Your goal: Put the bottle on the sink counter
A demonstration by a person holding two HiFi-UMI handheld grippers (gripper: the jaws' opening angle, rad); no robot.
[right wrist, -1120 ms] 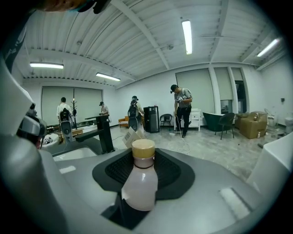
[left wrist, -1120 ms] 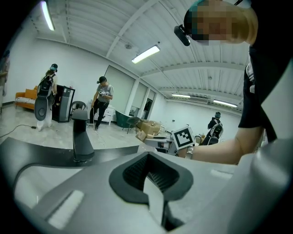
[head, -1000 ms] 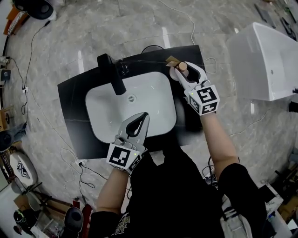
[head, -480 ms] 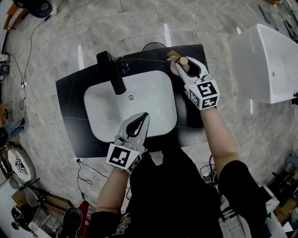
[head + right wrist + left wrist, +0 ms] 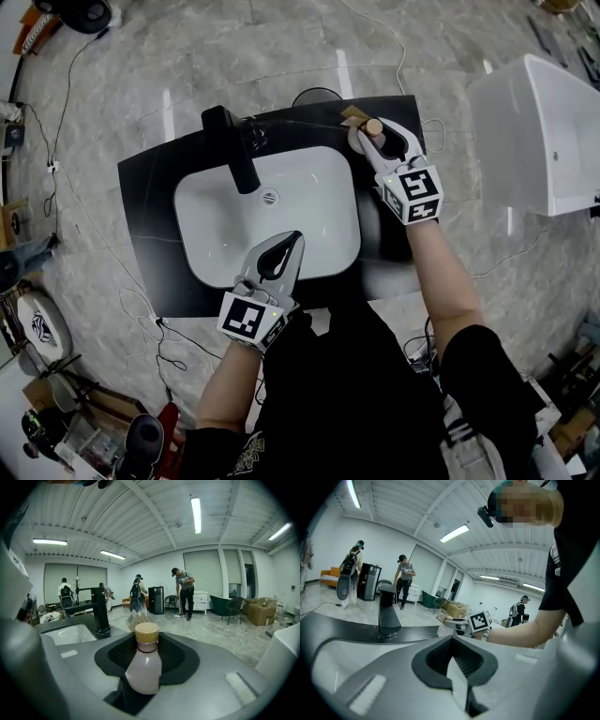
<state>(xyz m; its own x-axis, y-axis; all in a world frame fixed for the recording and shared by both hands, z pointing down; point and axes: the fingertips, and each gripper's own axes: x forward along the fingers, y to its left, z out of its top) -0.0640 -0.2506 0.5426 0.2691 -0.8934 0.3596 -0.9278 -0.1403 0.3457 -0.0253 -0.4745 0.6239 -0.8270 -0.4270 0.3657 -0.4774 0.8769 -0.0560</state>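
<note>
**Entry: bottle placement, listed from the basin's near side to its far side**

1. Left tongs (image 5: pixel 292 246): hovering over the basin's near rim. The jaws are lying together on nothing and taking no part.
2. Basin (image 5: pixel 225 234): white, sitting in the black counter (image 5: pixel 150 197).
3. Right tongs (image 5: pixel 380 142): reaching past the basin's far right corner, with the jaws clamping the bottle's body from both sides.
4. Bottle (image 5: pixel 143 665): pale, with a tan cap.
   - It is standing upright between the jaws, cap up, with its long axis crossing them.
   - It is sitting over the counter strip just beyond the basin's far right corner.
   - Its base is hidden, so I cannot tell whether it is touching the counter.
5. Faucet (image 5: pixel 234 150): black, standing at the basin's far left, well apart from the bottle.

Judgement: the counter is lying straight below the bottle. The coming move is probably a short lowering and letting go by the right hand.
</note>
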